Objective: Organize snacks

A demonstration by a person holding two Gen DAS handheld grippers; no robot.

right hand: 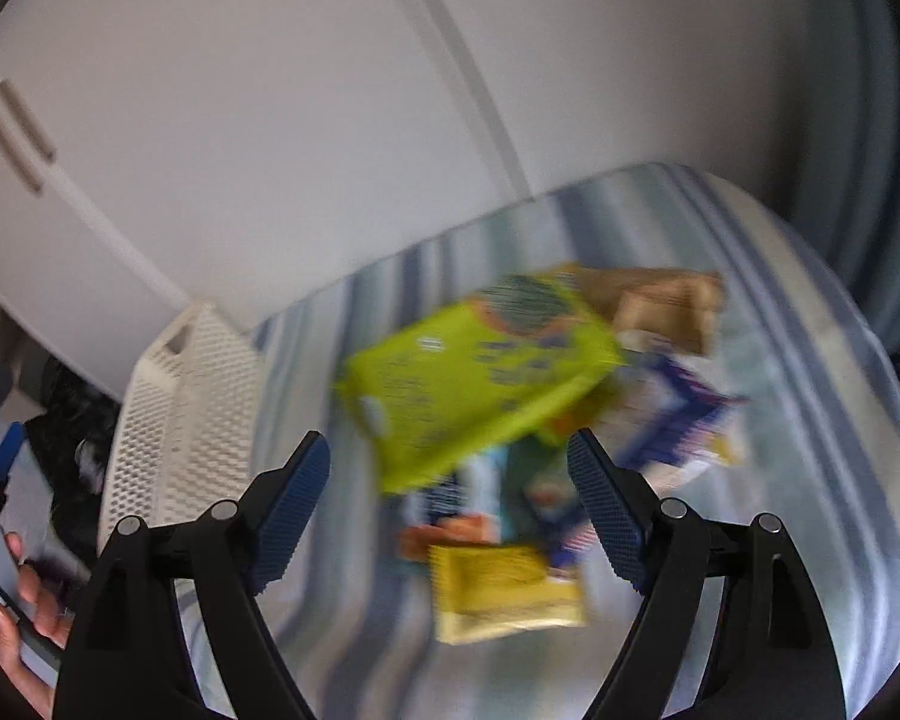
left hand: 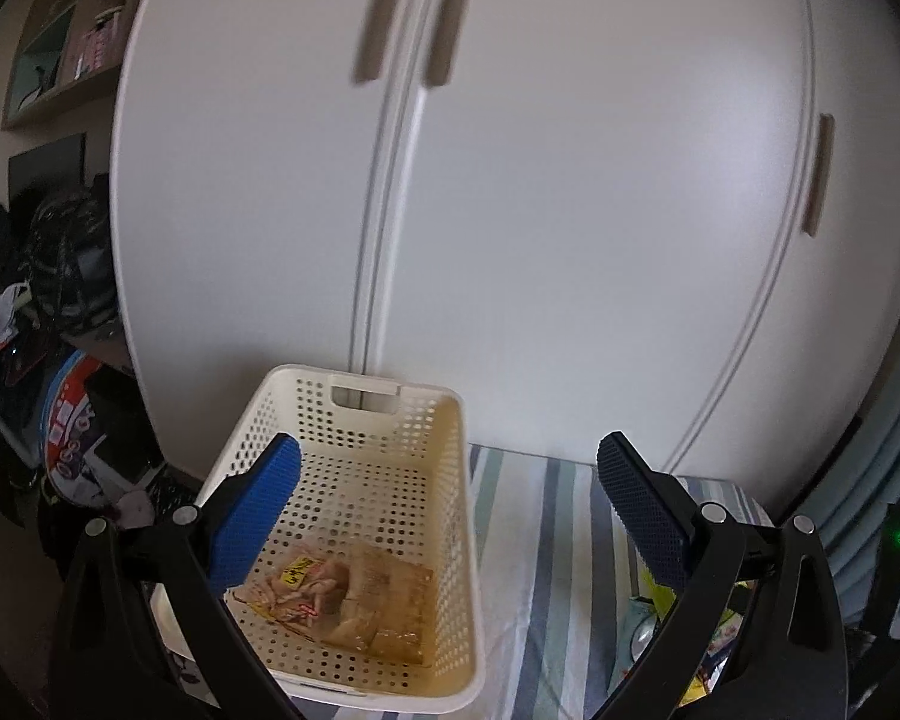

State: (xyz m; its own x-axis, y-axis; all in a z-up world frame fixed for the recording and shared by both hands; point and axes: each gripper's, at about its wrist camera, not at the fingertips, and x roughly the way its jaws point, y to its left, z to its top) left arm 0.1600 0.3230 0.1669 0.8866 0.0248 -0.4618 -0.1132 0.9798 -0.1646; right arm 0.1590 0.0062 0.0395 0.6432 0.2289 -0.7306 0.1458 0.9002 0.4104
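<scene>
1. The left hand-held gripper [left hand: 450, 516] hovers with its blue pads spread wide and nothing between them, above the white perforated basket [left hand: 270, 414]. It appears to be waiting over the drop point.
2. The basket stands on the striped bedsheet [left hand: 546, 540] at the bed's edge, close to the white wardrobe [left hand: 570, 180]. That puts it within reach of both hands. One clear snack packet [left hand: 354, 600] already lies flat on its floor, so the sorting looks begun but far from done.
3. The right hand-held gripper [right hand: 450, 474] is also parted and empty, pointing at a loose heap of snacks on the sheet. The view is blurred.
4. On top lies a lime-green packet [right hand: 474, 372], with a brown packet [right hand: 666, 306] behind, a yellow packet [right hand: 504, 588] nearest the fingers, and a purple-and-white wrapper [right hand: 678, 420] to the side.
5. The green packet looks the likeliest next pick, since it lies uppermost and overlaps the others.
</scene>
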